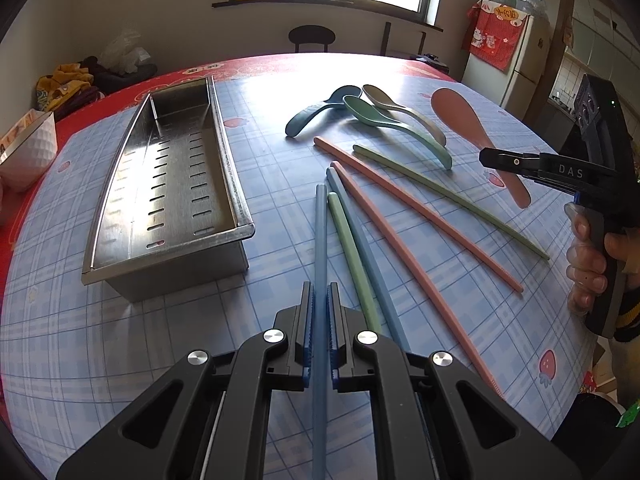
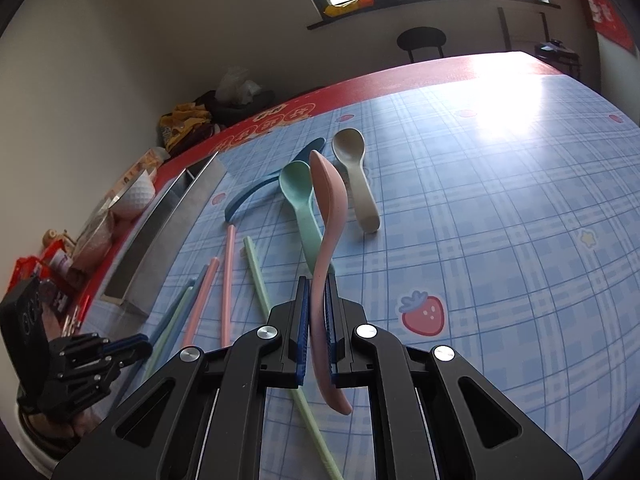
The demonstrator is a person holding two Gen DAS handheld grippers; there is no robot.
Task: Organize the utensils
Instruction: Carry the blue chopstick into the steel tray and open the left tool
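Left gripper clamped tight on a blue chopstick, at 6 o'clock in its view. Right gripper pinched on a pink spoon, bowl toward 12. Other chopsticks fan out on the tablecloth toward 2 o'clock; three spoons beyond. Metal tray at 10 o'clock.

The left gripper points down, jaws clamped on a blue chopstick. The right gripper, in a hand, pinches a pink spoon.
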